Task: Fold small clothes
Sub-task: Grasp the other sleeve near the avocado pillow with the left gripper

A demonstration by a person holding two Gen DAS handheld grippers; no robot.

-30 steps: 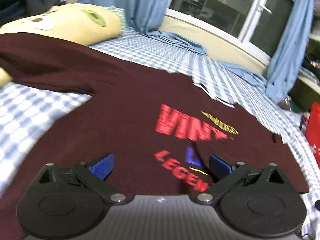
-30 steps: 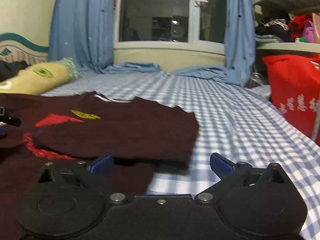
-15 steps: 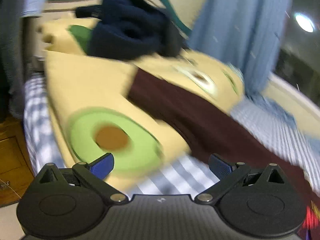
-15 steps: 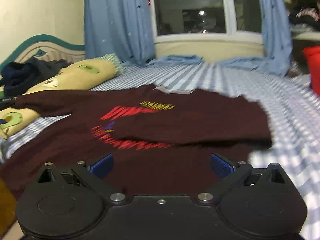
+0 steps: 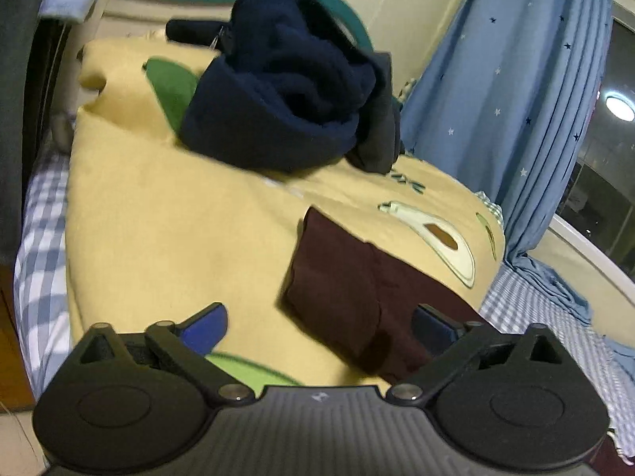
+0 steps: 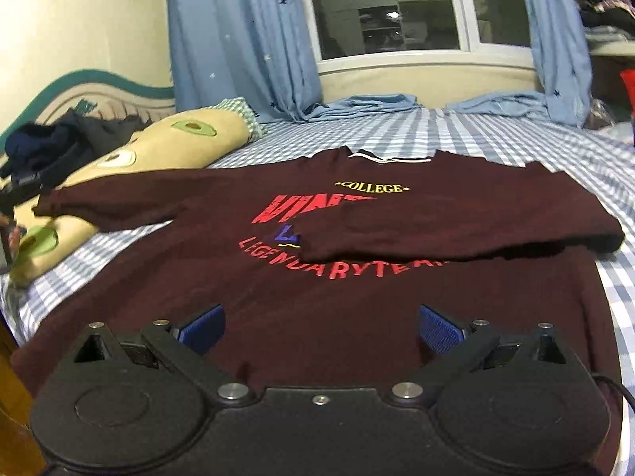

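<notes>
Tongs, left (image 5: pixel 319 323): blue pads spread wide, having just been narrowing a little; the maroon sleeve end lies in the gap, pressed by neither pad. Released.

Tongs, right (image 6: pixel 321 327): blue pads spread wide above the shirt's lower part, gripping nothing. Released.

Maroon T-shirt (image 6: pixel 278 277): spread front-up on the checked bed sheet (image 6: pixel 456 131). Long axis runs from the hem, nearest the right camera, away to the collar, which points toward the window (image 6: pixel 397 8). The sleeve on the picture's right is folded inward across the chest, covering part of the red and yellow print; "COLLEGE" reads clearly, the red lettering beneath is partly covered. The hem is cut off behind the right tongs' body.

Sleeve end (image 5: pixel 341 289): the other sleeve stretches out to the picture's left and rests on the yellow avocado pillow (image 5: pixel 166 238). In the left view only this end shows; the rest of the shirt is out of frame.

Dark navy fleece garment (image 5: pixel 285 91): heaped on the far part of the pillow, hiding some of it and part of the teal-trimmed headboard (image 5: pixel 341 12); its kind cannot be told.

Blue star curtain (image 5: pixel 516 99): hangs beside the window, its foot pooled on the bed.

Left edge of the right view: blurred dark shapes, unreadable.
</notes>
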